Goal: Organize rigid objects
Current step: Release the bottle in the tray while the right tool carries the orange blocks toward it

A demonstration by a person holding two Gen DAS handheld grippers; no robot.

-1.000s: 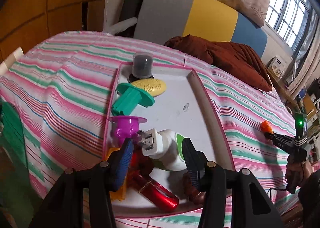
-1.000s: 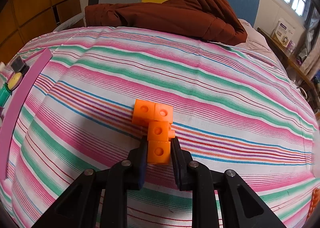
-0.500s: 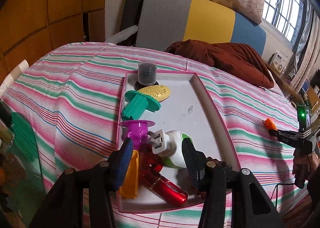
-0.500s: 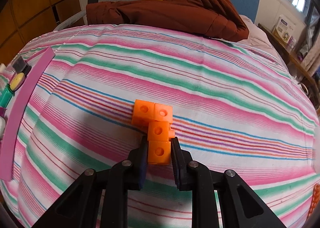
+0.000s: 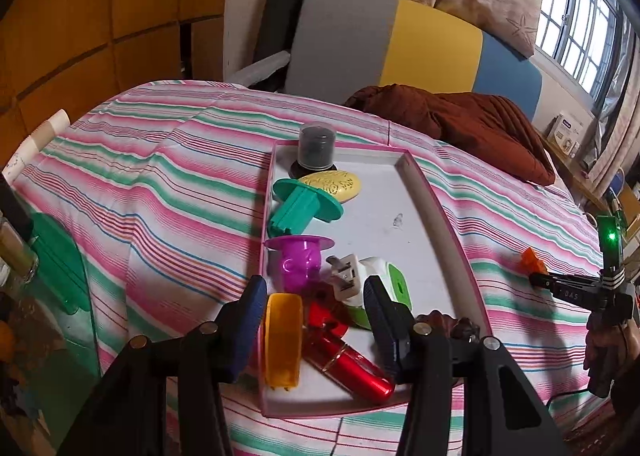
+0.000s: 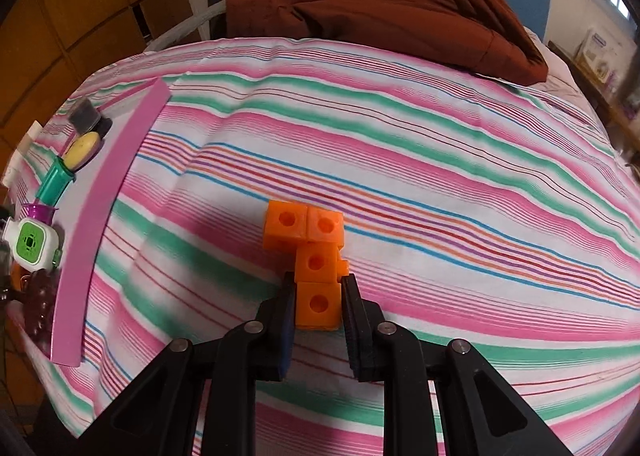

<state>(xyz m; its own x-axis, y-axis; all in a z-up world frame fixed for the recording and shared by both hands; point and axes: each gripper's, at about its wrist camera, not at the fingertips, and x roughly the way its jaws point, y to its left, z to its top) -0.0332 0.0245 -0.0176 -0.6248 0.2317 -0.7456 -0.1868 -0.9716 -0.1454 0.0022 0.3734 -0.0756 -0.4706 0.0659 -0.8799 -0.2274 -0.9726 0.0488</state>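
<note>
Striped bedspread [image 6: 440, 159]; tray [image 6: 92, 207] edge-cropped, partly hidden.

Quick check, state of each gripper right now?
Left gripper: open, holding nothing, above the pink tray.
Right gripper: closed on the orange linked cubes.

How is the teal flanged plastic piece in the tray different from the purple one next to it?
The teal piece is opaque, while the purple piece is translucent and glossy. The teal piece lies tipped over, its disc on edge against the yellow oval soap-like piece; the purple piece stands with its disc level on top. The teal piece has a ribbed, squarish stem; the purple piece has a rounded body. Both are disc-topped plastic parts along the pink tray's left side.
</note>
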